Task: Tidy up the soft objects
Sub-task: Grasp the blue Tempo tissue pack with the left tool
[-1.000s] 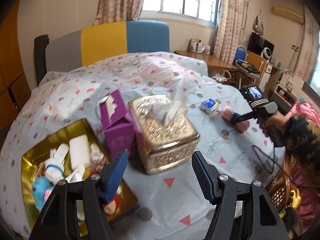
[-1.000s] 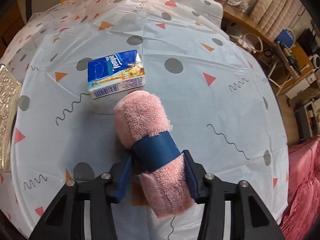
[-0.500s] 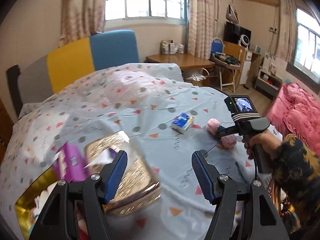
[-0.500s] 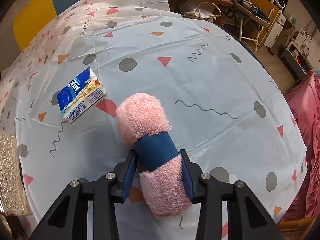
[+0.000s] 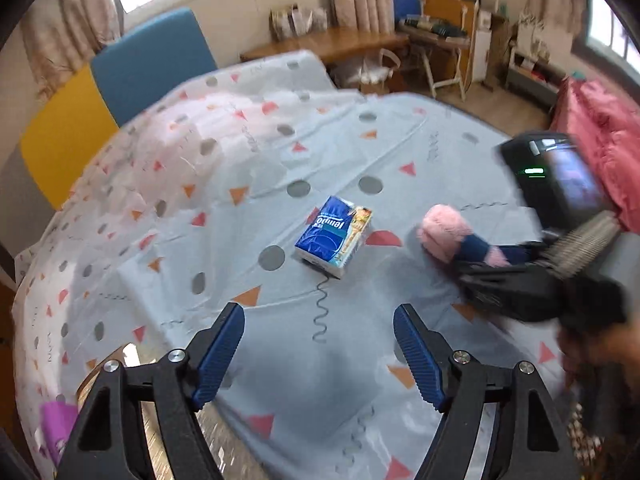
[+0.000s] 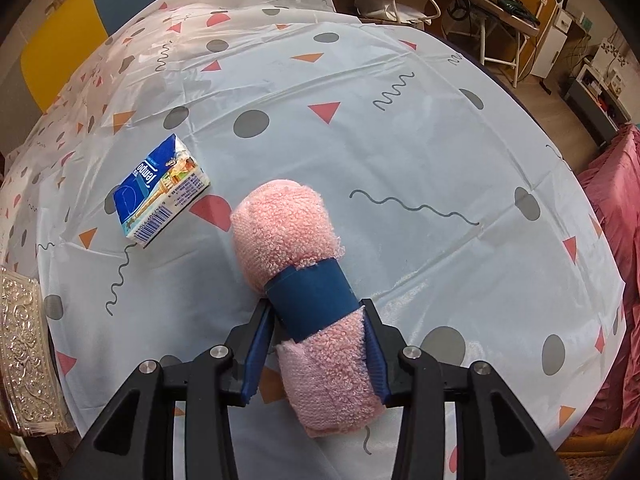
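A rolled pink towel (image 6: pixel 298 252) with a dark blue band lies on the patterned tablecloth (image 6: pixel 400 152). My right gripper (image 6: pixel 318 328) is shut on its near half, at and below the band. The towel also shows in the left wrist view (image 5: pixel 444 232), held by the right gripper (image 5: pixel 476 254) at the right. A blue Tempo tissue pack (image 5: pixel 334 236) lies flat on the cloth, left of the towel; it also shows in the right wrist view (image 6: pixel 160 192). My left gripper (image 5: pixel 320 348) is open and empty, above the cloth in front of the pack.
A gold embossed tissue box (image 6: pixel 24 356) sits at the left edge of the right wrist view. A purple box (image 5: pixel 56 424) shows at the lower left of the left wrist view. Blue and yellow chair backs (image 5: pixel 152 60), a desk and a red bedspread (image 5: pixel 600 128) stand beyond the table.
My left gripper has swung right, off the gold tray and tissue boxes, and closer to the blue tissue pack. My right gripper stays shut on the towel and has shifted slightly.
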The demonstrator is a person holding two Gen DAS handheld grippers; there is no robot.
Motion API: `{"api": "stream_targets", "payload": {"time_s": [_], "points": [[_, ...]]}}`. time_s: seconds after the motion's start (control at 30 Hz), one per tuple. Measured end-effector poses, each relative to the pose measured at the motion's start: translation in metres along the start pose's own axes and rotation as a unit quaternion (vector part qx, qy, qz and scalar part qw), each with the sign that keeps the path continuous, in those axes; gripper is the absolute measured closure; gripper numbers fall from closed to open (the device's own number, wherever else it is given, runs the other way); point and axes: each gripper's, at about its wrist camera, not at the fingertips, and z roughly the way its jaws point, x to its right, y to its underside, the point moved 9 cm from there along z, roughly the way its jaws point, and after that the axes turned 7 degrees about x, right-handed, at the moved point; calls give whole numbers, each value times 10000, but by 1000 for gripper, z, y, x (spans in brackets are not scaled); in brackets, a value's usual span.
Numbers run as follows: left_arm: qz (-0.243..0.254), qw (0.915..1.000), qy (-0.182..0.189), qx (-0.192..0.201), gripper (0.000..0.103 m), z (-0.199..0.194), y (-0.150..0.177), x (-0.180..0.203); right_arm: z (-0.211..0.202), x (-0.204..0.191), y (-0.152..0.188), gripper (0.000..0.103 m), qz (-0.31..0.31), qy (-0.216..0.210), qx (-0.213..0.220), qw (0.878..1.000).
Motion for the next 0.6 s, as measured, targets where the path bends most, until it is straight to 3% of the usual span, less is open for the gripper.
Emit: {"api": "stream_targets", "payload": {"time_s": [0.3,0.6], "points": [[305,9981,153,-514,20,84,-18,13,1,0,0,59,-15,-31,-41,10000],[532,9965,268,-586,19,125,-31,20,1,-2,-1,59,3,-57,-60,10000]]}}
